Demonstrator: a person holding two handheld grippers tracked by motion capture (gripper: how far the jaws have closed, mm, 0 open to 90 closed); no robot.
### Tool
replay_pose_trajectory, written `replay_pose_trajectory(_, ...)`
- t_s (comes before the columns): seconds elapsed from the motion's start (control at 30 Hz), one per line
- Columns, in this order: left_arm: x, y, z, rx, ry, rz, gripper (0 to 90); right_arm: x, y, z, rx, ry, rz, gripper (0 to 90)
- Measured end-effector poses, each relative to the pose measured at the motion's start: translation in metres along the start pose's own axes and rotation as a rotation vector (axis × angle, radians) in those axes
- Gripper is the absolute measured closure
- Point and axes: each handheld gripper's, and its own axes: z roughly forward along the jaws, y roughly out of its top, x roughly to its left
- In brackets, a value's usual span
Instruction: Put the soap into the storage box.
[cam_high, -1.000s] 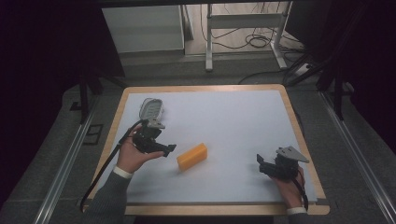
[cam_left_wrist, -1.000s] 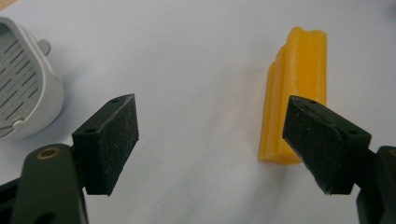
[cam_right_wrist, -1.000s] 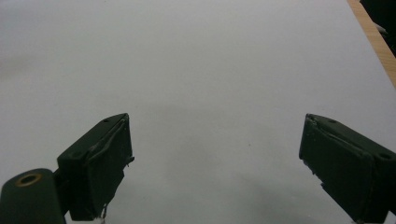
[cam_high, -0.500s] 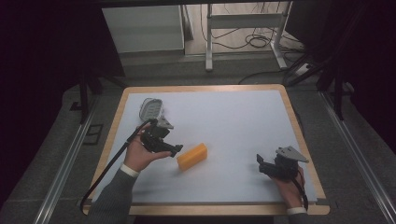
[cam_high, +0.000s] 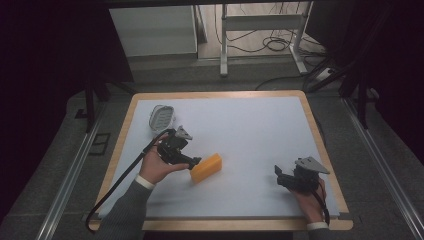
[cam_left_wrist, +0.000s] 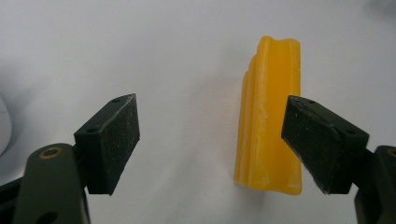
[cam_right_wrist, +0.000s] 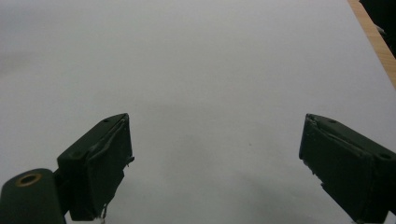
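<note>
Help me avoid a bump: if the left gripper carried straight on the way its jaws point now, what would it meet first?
Probably the orange block. The left gripper is open, and the block lies just ahead, off-centre, close to one jaw. That jaw might clip the block's near end before the block slides between; depth is hard to judge.

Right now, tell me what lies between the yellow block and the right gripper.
Nothing: in the high view, only bare white table top separates the yellow block from the right gripper. The right gripper view likewise shows plain white surface past its open jaws.
</note>
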Motion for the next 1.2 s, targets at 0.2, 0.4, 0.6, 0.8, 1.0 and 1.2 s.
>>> replay_pose_trajectory(0.2,-0.008,0.006,0.011,0.019,-0.009,0.017,19.8,0.0,0.0,0.0,0.002,0.0,0.001,9.6)
replay_pose_trajectory(0.4,-0.013,0.008,0.023,0.043,-0.024,0.026,20.0,0.0,0.0,0.001,0.006,-0.005,0.001,9.6)
replay_pose_trajectory(0.6,-0.016,0.008,0.025,0.03,-0.039,0.016,20.8,0.001,0.0,0.001,0.011,-0.01,-0.004,9.6)
replay_pose_trajectory(0.8,-0.02,0.008,0.024,0.034,-0.042,0.025,20.8,0.001,0.0,0.001,0.012,-0.013,-0.004,9.6)
replay_pose_trajectory(1.0,-0.021,0.008,0.028,0.043,-0.052,0.023,21.1,0.001,0.0,0.002,0.014,-0.017,-0.002,9.6)
replay_pose_trajectory(1.2,-0.025,0.007,0.041,0.08,-0.083,0.02,21.2,0.001,0.0,0.001,0.012,-0.014,-0.002,9.6)
